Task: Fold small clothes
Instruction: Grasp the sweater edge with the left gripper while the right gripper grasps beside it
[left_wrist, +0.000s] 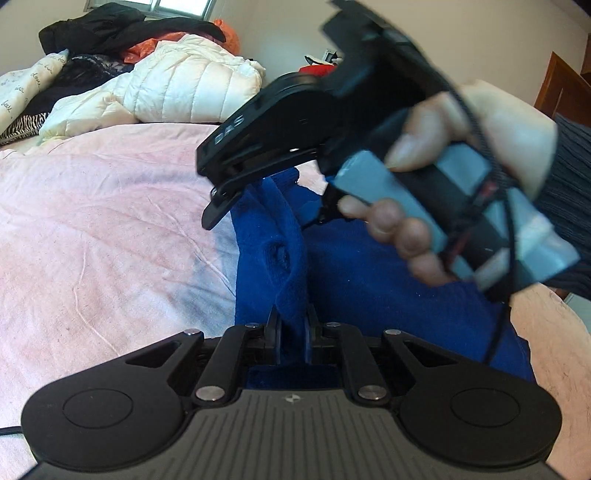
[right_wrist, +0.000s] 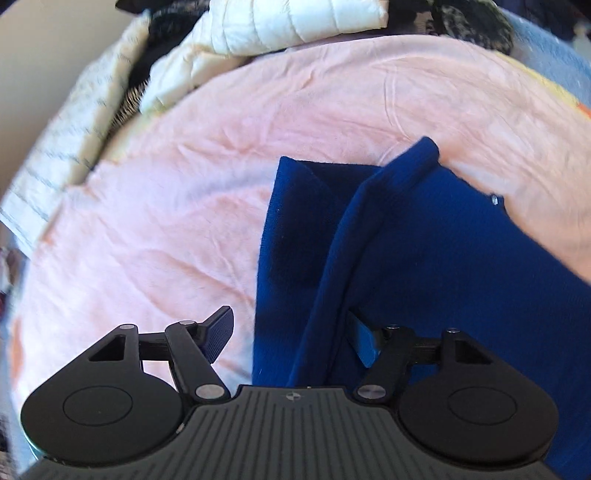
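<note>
mid-fold. deep blue knitted fleece garment (right_wrist: 424, 258) lies on the pale pink bedsheet (right_wrist: 184, 221), long axis running away from the cameras. left gripper (left_wrist: 291, 328) clamped on a raised ridge of it. right gripper (right_wrist: 295, 332) open, straddling a fold edge; likely next: pinch there, carry it across.

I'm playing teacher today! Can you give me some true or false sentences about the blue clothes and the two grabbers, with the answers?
1. The left gripper is pinching the blue garment. True.
2. The right gripper is clamped shut. False: its jaws stand apart.
3. The garment lies on a pink blanket. True.
4. The garment is red. False: it is blue.
5. A white puffy jacket lies behind on the bed. True.
</note>
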